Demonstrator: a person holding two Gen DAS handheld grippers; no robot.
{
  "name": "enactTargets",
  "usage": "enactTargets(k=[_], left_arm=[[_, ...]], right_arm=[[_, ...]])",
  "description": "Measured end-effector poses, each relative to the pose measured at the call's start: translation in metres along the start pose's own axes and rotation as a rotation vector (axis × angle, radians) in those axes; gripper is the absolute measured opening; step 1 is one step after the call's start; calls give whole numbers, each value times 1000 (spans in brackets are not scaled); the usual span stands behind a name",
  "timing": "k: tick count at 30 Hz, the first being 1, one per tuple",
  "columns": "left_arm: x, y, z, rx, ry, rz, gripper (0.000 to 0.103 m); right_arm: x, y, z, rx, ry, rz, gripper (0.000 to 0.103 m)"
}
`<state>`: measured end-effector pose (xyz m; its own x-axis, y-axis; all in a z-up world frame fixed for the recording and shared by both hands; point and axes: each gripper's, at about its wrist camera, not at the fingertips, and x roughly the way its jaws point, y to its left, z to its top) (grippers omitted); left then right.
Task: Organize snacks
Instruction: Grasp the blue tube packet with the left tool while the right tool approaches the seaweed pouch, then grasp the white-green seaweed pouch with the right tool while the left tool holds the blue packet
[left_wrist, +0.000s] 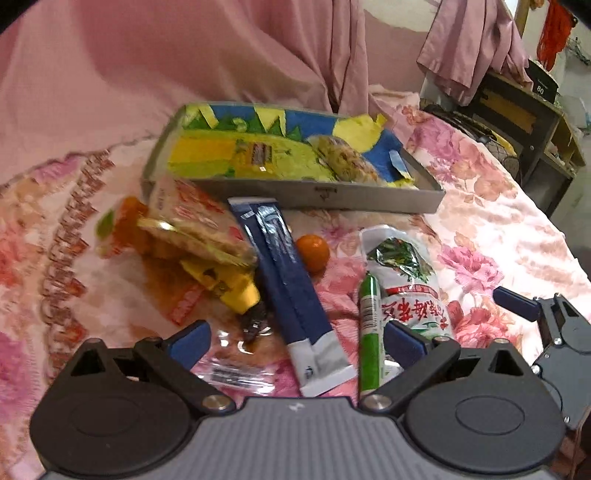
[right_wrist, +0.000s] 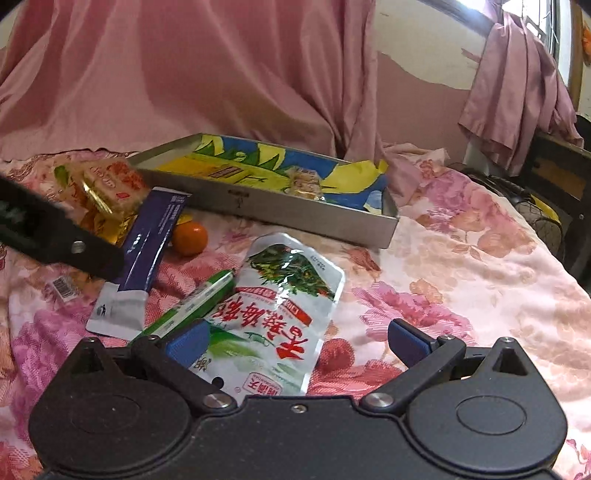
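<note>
A grey box with a yellow-blue lining lies on the floral bedspread and holds one wrapped snack. In front of it lie a dark blue packet, a small orange, a green sausage stick, a silver seaweed pouch, a cracker pack and a yellow snack. My left gripper is open above the blue packet. My right gripper is open above the pouch; it shows in the left wrist view.
Pink curtains hang behind the bed. A dark shelf unit stands off the right edge. A clear wrapper with a barcode lies near my left fingers. Bare bedspread lies to the right.
</note>
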<state>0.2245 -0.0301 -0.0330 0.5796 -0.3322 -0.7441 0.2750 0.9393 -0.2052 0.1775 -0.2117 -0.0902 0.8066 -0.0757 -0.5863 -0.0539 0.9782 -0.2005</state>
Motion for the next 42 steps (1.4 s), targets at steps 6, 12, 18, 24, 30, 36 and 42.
enactTargets(k=[6,12,18,24,30,36,42], left_arm=[[22,0,5,-44,56,-4,82],[35,0,16,-64,61,71,78],[50,-8,30,-80,81,145,77],[55,-20,26,6,77,222,66],[45,-13,19,11,63,226,40],[33,-13,8,51,69,215,37],[24,-20,-1,95,82,214,38]], right_arm=[[6,6,-1,-2,4,-4,98],[13,9,0,8,10,10,94],[22,15,4,13,14,18,92],[26,13,4,27,17,30,89],[23,12,4,31,2,31,78],[20,12,4,37,9,37,73],[20,12,4,44,16,37,81]])
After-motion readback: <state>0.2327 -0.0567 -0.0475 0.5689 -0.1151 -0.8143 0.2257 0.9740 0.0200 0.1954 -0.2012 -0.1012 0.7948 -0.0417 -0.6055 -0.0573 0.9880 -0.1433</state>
